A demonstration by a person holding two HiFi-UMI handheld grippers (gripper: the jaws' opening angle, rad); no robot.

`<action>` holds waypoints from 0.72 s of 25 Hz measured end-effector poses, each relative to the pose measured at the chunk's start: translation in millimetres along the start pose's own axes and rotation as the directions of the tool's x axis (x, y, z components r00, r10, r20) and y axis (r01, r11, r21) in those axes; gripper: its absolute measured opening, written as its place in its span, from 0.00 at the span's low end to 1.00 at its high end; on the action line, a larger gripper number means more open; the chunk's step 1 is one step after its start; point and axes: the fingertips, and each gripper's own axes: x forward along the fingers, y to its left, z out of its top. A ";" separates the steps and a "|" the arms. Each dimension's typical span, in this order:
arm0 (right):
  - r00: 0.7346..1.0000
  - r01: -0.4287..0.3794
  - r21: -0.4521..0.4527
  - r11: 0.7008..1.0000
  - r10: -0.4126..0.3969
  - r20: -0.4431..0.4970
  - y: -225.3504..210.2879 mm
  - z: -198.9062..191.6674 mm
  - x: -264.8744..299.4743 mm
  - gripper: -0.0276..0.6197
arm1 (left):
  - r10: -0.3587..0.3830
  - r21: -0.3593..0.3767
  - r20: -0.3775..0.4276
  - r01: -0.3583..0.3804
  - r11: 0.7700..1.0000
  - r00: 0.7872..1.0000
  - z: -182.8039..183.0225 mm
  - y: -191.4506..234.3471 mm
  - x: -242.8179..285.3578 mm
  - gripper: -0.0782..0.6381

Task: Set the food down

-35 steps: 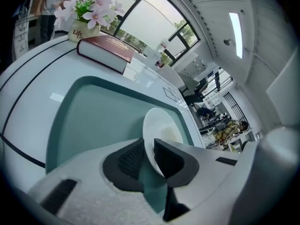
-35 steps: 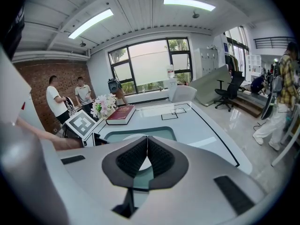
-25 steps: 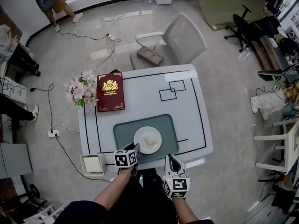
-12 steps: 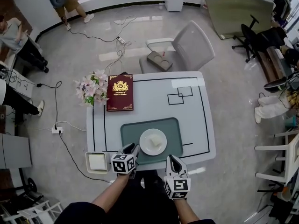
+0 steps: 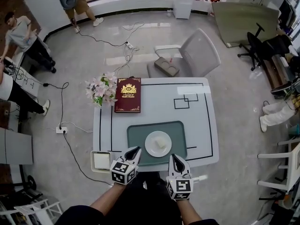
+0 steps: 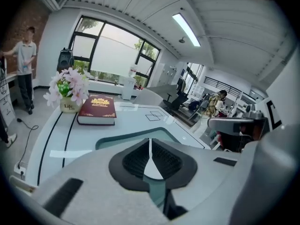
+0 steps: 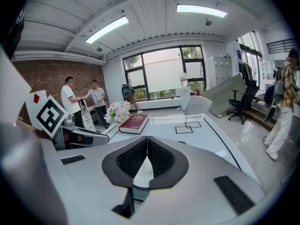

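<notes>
A white plate (image 5: 158,144) with a pale piece of food (image 5: 161,143) rests on a green placemat (image 5: 140,139) on the white table (image 5: 197,125). My left gripper (image 5: 136,149) is shut and empty, its tip just off the plate's near-left rim, over the placemat's front edge. To the plate's near right, my right gripper (image 5: 174,156) is also shut on nothing, at the table's front edge. In the left gripper view the jaws of the left gripper (image 6: 150,146) meet, with the placemat (image 6: 126,137) ahead. The right gripper (image 7: 147,146) shows its jaws pressed together too.
A dark red book (image 5: 128,94) and a pot of pink flowers (image 5: 101,89) stand at the table's far left. A small white tray (image 5: 101,161) sits at the near-left corner. A grey chair (image 5: 194,55) stands behind the table. People stand far left.
The left gripper's tip was at the plate's rim a second ago; now it is a little back from it. The head view has shifted, and the right gripper holds its place.
</notes>
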 end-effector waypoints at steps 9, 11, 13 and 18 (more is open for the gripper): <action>0.997 -0.009 -0.024 1.000 0.010 0.075 12.2 12.5 -29.5 0.06 | -0.051 0.102 0.142 0.036 0.994 0.989 34.5 -45.7 -40.2 0.12; 0.995 -0.004 -0.043 0.999 0.008 0.097 14.6 15.5 -36.8 0.06 | -0.050 0.128 0.151 0.031 0.991 0.987 40.5 -54.0 -49.9 0.12; 0.994 -0.001 -0.057 0.998 0.008 0.108 16.2 16.0 -39.2 0.06 | -0.055 0.141 0.171 0.030 0.990 0.984 43.1 -59.3 -55.8 0.12; 0.994 0.006 -0.065 0.998 0.001 0.108 25.9 13.1 -44.0 0.06 | -0.074 0.154 0.211 0.041 0.987 0.975 39.5 -63.0 -66.0 0.12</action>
